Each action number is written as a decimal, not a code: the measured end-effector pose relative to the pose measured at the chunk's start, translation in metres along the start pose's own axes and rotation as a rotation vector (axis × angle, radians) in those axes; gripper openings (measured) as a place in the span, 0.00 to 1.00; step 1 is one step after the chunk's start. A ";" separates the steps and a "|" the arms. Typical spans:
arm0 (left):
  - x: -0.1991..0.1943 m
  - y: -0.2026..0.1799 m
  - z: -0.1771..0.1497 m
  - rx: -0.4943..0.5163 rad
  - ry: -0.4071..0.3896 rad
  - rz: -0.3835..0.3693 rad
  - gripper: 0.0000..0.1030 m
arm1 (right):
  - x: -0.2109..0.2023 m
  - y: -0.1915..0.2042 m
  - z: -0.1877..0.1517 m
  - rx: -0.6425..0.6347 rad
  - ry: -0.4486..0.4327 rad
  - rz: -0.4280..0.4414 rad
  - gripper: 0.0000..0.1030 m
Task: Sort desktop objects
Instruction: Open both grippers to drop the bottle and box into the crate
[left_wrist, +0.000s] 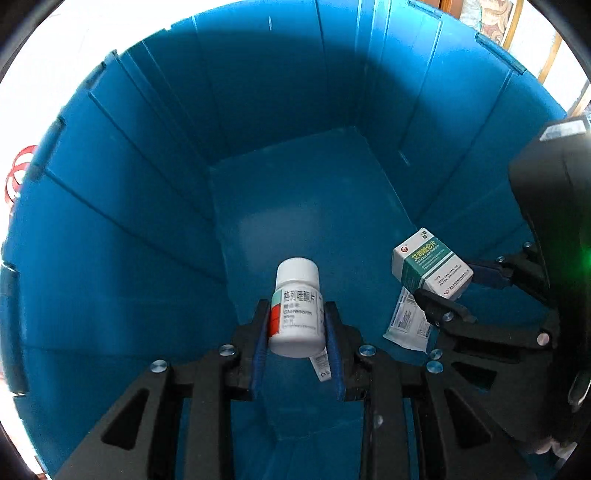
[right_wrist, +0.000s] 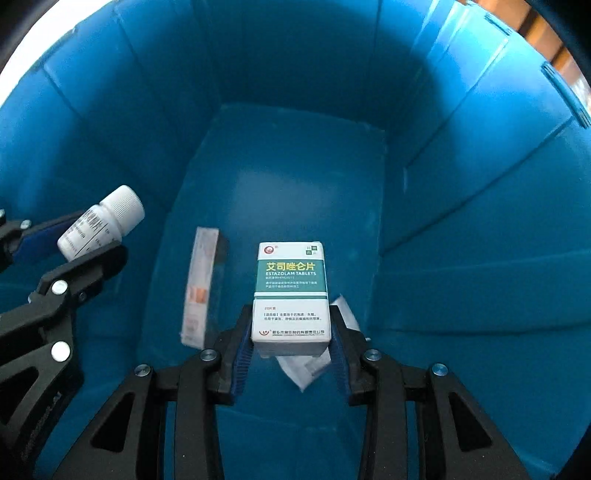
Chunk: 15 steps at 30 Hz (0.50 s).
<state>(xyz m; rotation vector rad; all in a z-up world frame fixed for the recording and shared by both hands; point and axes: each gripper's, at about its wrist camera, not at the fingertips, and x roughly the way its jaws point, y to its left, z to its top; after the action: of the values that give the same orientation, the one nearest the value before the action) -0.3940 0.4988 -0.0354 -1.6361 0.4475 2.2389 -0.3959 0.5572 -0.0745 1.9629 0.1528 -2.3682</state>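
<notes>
Both grippers hang inside a deep blue bin (left_wrist: 147, 206). My left gripper (left_wrist: 297, 332) is shut on a white pill bottle (left_wrist: 295, 306) with a white cap, held above the bin floor. My right gripper (right_wrist: 291, 343) is shut on a white and green Estazolam tablet box (right_wrist: 290, 295). In the left wrist view the right gripper (left_wrist: 461, 291) holds the tablet box (left_wrist: 430, 267) at the right. In the right wrist view the left gripper (right_wrist: 62, 251) holds the pill bottle (right_wrist: 99, 223) at the left.
On the bin floor (right_wrist: 295, 177) lie a long narrow white and orange box (right_wrist: 199, 288) and a white packet (right_wrist: 306, 365) under the tablet box. The packet also shows in the left wrist view (left_wrist: 406, 321). Ribbed bin walls (right_wrist: 480, 184) surround both grippers.
</notes>
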 end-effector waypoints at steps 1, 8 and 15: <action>0.001 0.000 -0.001 0.000 0.005 -0.001 0.27 | 0.000 0.000 -0.001 -0.001 0.004 -0.004 0.36; -0.009 -0.006 -0.007 -0.004 -0.007 -0.031 0.57 | -0.005 -0.001 -0.007 0.000 0.016 -0.033 0.36; -0.045 0.014 -0.015 -0.009 -0.090 -0.034 0.57 | -0.044 -0.007 -0.012 0.026 -0.076 -0.056 0.64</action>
<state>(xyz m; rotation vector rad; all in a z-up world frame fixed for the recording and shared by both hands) -0.3748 0.4758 0.0041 -1.5279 0.3844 2.2815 -0.3766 0.5648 -0.0334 1.9008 0.1761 -2.4870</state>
